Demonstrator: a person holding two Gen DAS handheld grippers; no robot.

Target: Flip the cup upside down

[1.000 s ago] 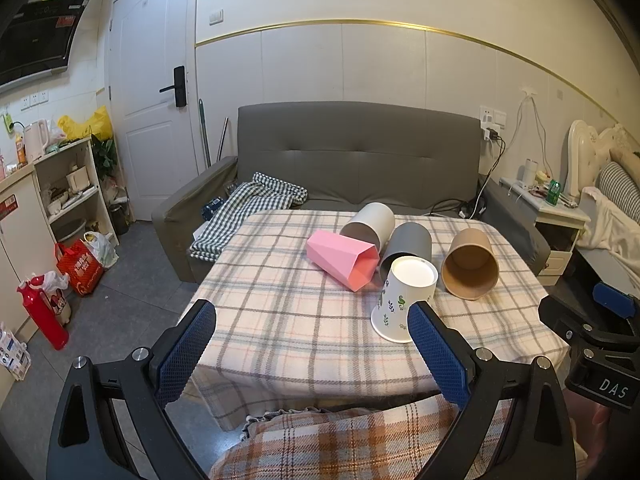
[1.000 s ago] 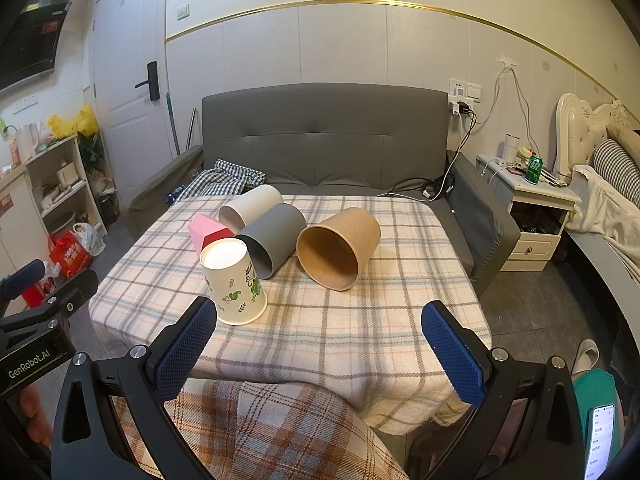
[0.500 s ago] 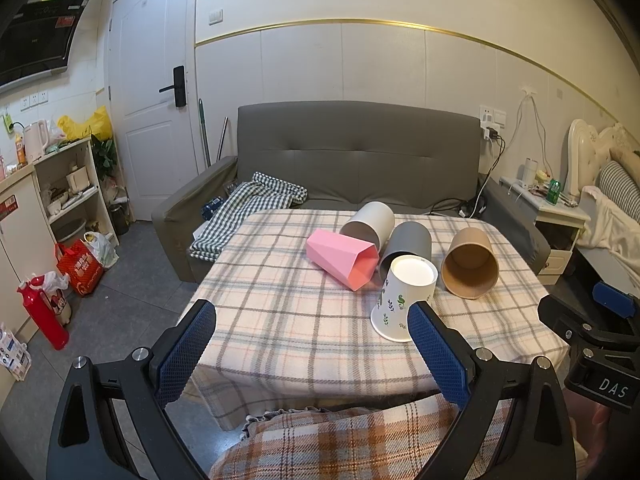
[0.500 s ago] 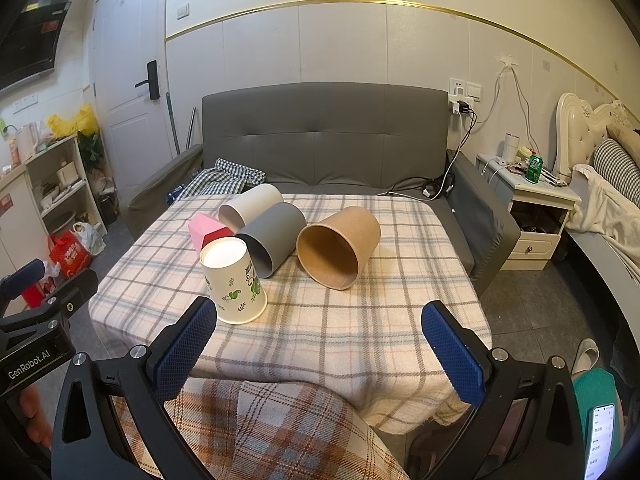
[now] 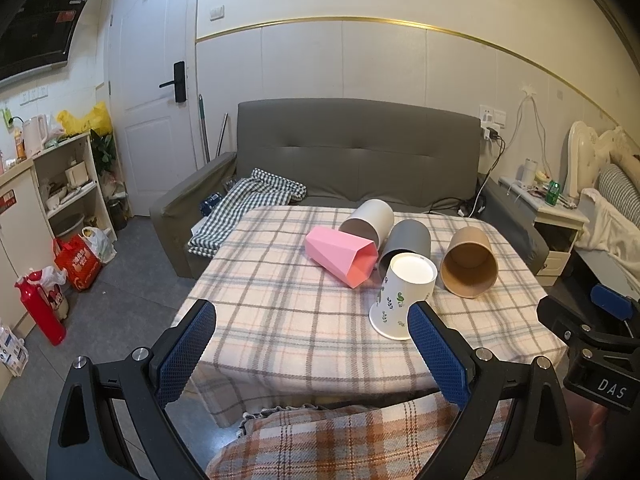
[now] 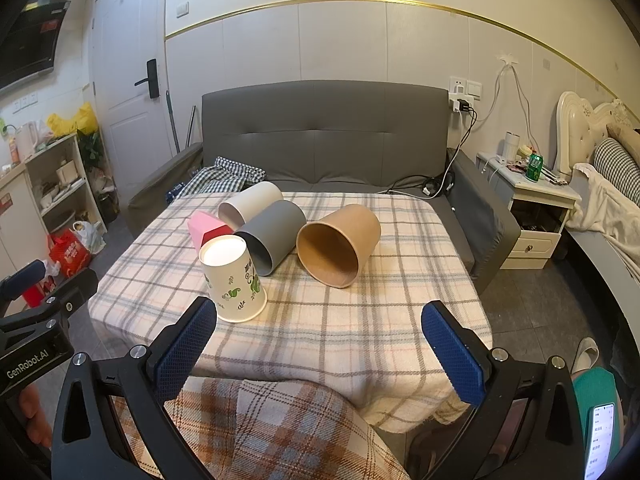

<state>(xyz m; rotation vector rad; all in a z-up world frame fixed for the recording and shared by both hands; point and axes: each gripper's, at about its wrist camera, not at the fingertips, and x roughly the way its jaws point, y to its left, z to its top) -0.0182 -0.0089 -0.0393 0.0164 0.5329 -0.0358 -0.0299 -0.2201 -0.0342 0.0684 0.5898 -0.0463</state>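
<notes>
A white paper cup with green leaf print [image 5: 402, 295] [image 6: 233, 278] stands upside down on the plaid tablecloth [image 5: 280, 312] [image 6: 360, 320]. Behind it four cups lie on their sides: pink [image 5: 340, 255] [image 6: 204, 228], white [image 5: 368, 222] [image 6: 250, 208], grey [image 5: 408, 240] [image 6: 272, 236] and brown [image 5: 469, 262] [image 6: 338, 244]. My left gripper [image 5: 310, 350] is open and empty, short of the table's near edge. My right gripper [image 6: 318, 350] is open and empty, also short of the near edge.
A grey sofa [image 5: 356, 160] with a checked cloth [image 5: 248, 204] stands behind the table. A nightstand [image 6: 528, 208] is at the right, shelves [image 5: 68, 184] and a red bottle [image 5: 40, 308] at the left. A plaid-covered lap [image 6: 260, 432] is below both grippers.
</notes>
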